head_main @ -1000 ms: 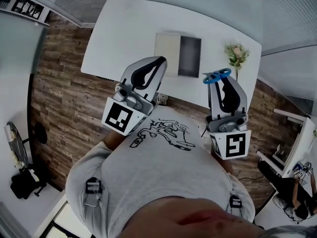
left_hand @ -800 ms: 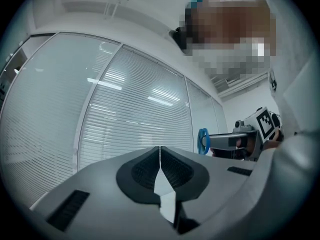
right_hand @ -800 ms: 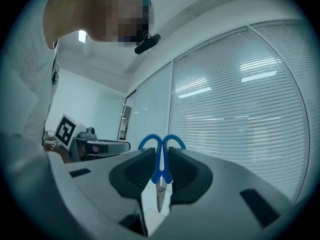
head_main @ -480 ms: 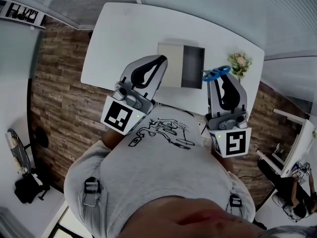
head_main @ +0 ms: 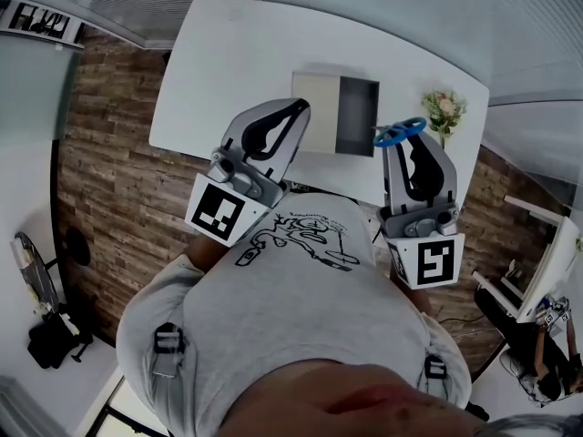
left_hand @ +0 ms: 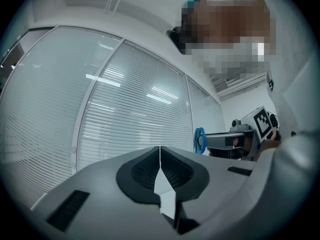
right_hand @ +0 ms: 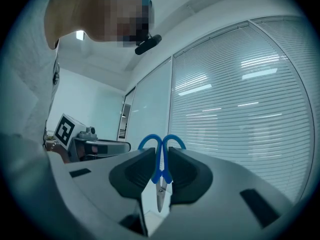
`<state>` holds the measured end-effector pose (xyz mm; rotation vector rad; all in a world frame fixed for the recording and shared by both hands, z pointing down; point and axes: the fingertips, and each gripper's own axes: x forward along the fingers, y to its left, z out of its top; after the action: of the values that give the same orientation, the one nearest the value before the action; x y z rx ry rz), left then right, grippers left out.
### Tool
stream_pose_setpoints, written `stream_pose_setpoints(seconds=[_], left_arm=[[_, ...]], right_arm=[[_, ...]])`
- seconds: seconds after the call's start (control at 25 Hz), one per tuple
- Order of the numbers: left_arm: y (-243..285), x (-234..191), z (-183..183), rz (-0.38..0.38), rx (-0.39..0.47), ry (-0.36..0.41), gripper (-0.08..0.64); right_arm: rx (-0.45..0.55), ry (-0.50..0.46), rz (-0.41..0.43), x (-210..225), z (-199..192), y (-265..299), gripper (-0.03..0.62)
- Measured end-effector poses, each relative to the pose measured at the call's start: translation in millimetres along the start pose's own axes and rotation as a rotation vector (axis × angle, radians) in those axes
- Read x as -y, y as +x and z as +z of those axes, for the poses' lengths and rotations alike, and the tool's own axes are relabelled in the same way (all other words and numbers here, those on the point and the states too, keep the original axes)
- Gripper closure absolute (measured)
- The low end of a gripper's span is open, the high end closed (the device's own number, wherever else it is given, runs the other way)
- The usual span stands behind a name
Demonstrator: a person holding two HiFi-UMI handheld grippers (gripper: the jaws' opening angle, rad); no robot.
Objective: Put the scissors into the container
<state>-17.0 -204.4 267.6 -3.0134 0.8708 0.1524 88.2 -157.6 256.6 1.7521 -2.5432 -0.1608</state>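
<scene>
Both grippers closed: left gripper (left_hand: pixel 160 156) empty, right gripper (right_hand: pixel 160 165) pinching the scissors (right_hand: pixel 160 176) by the handles (right_hand: pixel 150 142). Light, stiff, slick, I'd guess. Container (head_main: pixel 355 116) sits at 10 o'clock from them.

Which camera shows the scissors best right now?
Right gripper view: the scissors sit clamped between its jaws, handles and blade tip visible. Head view shows only the blue loops; left gripper view, one distant loop.

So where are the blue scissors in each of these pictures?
Head view: right of centre, scissors at the right gripper's tip.
Left gripper view: right of middle, only a blue ring.
Right gripper view: centre, between the jaws.
Shared landmark: the window blinds.
</scene>
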Motion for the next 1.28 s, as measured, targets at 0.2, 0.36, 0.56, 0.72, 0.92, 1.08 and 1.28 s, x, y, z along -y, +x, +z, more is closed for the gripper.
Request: stream_pose_setpoints(seconds=[0.2, 0.36, 0.56, 0.72, 0.92, 1.08, 1.28], left_arm=[[1.5, 17.5, 1.4, 0.006, -0.003, 0.015, 0.538], [4.6, 34.3, 1.6, 0.010, 0.000, 0.015, 0.538], [8.7, 49.2, 4.8, 0.014, 0.010, 0.016, 0.538], [8.2, 60.1, 6.1, 0.016, 0.007, 0.022, 0.538], [5.5, 62.5, 2.7, 0.021, -0.006, 0.027, 0.538], [3.8, 61.6, 3.7, 0.020, -0.007, 0.034, 0.538], [1.1, 61.6, 3.0, 0.016, -0.015, 0.037, 0.538]], right_arm=[[0.010, -0.004, 0.005, 6.5, 1.1, -16.4, 0.503], [0.005, -0.007, 0.012, 11.5, 0.9, -32.9, 0.503], [0.005, -0.018, 0.022, 19.3, 4.4, -46.2, 0.503], [0.009, -0.024, 0.024, 22.8, 8.8, -56.2, 0.503], [0.006, -0.027, 0.029, 23.2, 7.3, -59.4, 0.503], [-0.001, -0.022, 0.035, 21.6, 4.7, -57.2, 0.503], [-0.016, -0.020, 0.041, 20.7, 1.2, -54.7, 0.503]])
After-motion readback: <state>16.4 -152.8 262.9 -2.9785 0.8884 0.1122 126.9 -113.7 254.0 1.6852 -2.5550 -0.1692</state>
